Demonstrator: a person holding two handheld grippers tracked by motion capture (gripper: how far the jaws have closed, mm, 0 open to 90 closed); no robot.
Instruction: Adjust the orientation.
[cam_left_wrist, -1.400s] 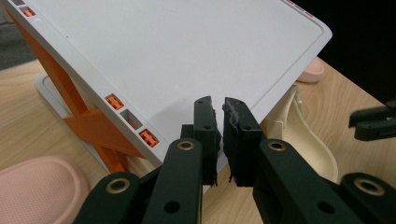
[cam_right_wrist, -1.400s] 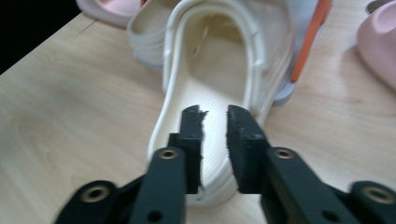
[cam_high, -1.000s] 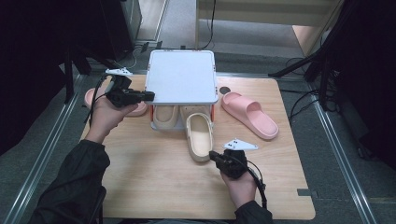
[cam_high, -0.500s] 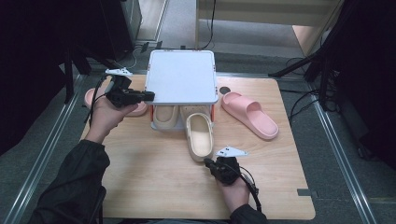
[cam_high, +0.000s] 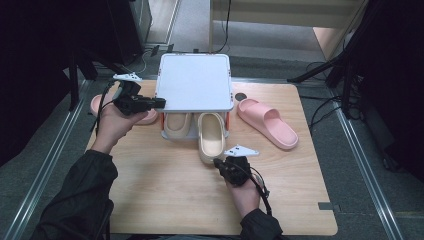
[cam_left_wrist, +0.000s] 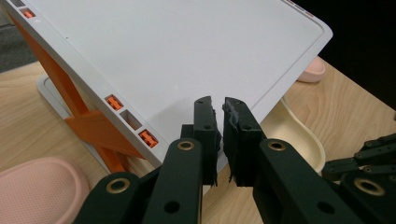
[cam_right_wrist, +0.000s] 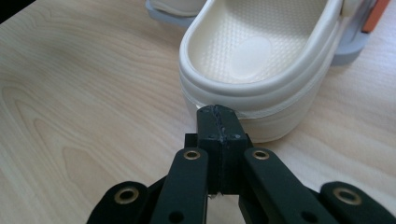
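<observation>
Slipper (cam_right_wrist: 261, 60), cream, lies heel-first at twelve o'clock from our right gripper (cam_right_wrist: 218, 112), whose jaws are pressed together, apparently touching its heel rim. Our left gripper (cam_left_wrist: 218, 103) has its jaws nearly together, holding nothing, by the rack (cam_high: 194, 82) edge. Pink slipper (cam_high: 267, 122) lies at three o'clock of the rack.

We see our right gripper (cam_right_wrist: 218, 112) with its jaws pressed together, their tips at the heel rim of the cream slipper (cam_right_wrist: 261, 56) on the wooden desk (cam_right_wrist: 84, 93).
</observation>
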